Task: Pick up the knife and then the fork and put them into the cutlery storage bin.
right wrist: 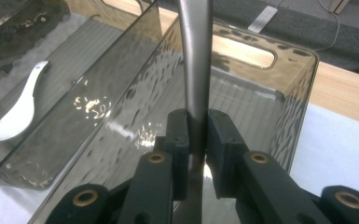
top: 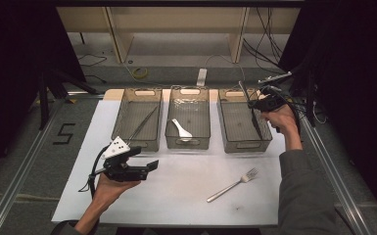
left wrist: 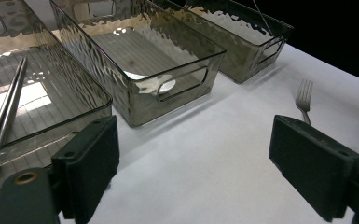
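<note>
Nearest on the white surface (top: 176, 196) a fork (top: 232, 185) lies loose, right of centre, tines pointing far-right; well apart from both grippers. Left gripper (top: 149, 165) sits low at the near left, over bare surface just short of the left bin (top: 138, 117); its fingers (left wrist: 88, 163) stand wide apart w/ nothing between them; fork visible past its right finger in the left gripper view. Farther back, three clear grey bins in a row: left bin holds a pair of chopsticks (top: 142, 125) lying diagonally; middle bin (top: 188, 117) holds a white spoon (top: 181, 129); right bin (top: 244, 120) is where the right gripper (top: 254, 104) hovers, at its far-right side. Its fingers (right wrist: 177, 140) are clamped narrow on a metal utensil (right wrist: 196, 56), prob. a knife; handle pinched, the rest angling down into the right bin.
</note>
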### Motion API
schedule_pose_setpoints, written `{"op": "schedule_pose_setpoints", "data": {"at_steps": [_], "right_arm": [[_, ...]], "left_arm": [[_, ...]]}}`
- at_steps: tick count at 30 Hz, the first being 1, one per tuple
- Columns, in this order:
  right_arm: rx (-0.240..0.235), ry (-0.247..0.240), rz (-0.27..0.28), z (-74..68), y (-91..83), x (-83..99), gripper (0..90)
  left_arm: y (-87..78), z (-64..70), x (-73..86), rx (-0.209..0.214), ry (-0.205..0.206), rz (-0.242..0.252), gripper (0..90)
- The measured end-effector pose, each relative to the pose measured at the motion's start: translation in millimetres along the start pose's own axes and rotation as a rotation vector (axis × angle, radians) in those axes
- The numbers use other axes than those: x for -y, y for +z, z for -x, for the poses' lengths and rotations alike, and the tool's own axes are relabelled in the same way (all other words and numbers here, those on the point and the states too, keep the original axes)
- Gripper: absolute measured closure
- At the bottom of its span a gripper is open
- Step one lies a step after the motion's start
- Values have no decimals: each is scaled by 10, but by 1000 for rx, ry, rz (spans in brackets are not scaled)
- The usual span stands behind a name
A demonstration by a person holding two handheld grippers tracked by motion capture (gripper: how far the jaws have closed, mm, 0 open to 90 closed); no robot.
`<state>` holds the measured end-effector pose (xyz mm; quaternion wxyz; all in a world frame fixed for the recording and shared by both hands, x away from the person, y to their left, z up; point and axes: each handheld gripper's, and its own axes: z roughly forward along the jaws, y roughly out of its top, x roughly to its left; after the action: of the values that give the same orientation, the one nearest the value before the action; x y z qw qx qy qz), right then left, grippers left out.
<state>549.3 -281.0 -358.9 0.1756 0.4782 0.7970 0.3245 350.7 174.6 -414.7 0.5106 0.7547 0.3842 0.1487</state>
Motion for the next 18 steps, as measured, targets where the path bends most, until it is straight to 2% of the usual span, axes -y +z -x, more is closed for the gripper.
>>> {"op": "schedule_pose_setpoints", "data": {"at_steps": [18], "right_arm": [[3,-15,-52,-59,161,76,802]], "left_arm": [[0,-2,0,0,0,0,156]]}}
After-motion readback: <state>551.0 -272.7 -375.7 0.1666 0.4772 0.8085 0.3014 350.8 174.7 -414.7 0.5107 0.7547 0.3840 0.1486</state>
